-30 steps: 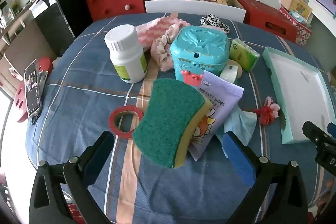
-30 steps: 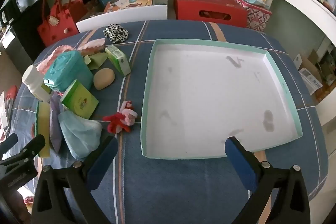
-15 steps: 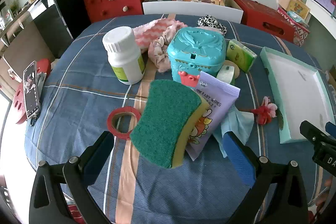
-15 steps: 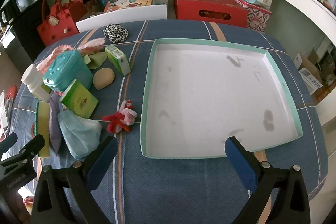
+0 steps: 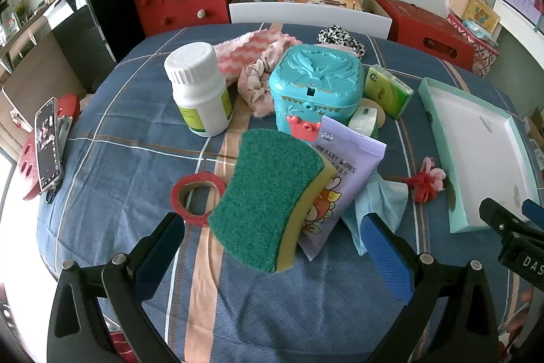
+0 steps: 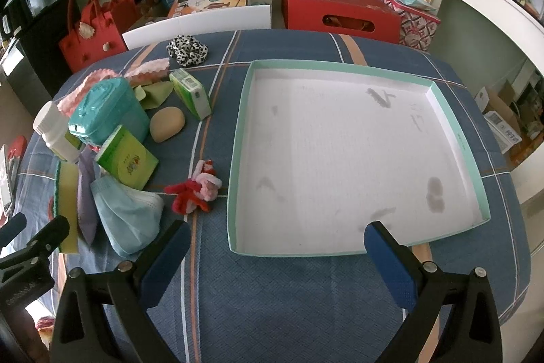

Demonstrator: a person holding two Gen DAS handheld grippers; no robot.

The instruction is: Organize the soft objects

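Left wrist view: barely shifted from a second ago, left gripper (image 5: 272, 225) spread wide, flanking but not touching sponge (image 5: 268, 199), propped on baby wipes pack (image 5: 343, 169) well left of tray (image 5: 435, 138); grasp likely next. Tape ring (image 5: 176, 193), white bottle (image 5: 200, 91), teal box (image 5: 314, 84) crowding close.

Right wrist view: right gripper (image 6: 277, 233) spread, empty, at bare tray's near edge; face mask (image 6: 129, 220), pipe-cleaner flower (image 6: 193, 193) left of it.

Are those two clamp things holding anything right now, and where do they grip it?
Nothing is held. The left gripper stands open around the sponge without touching it; the right gripper hangs open near the tray.
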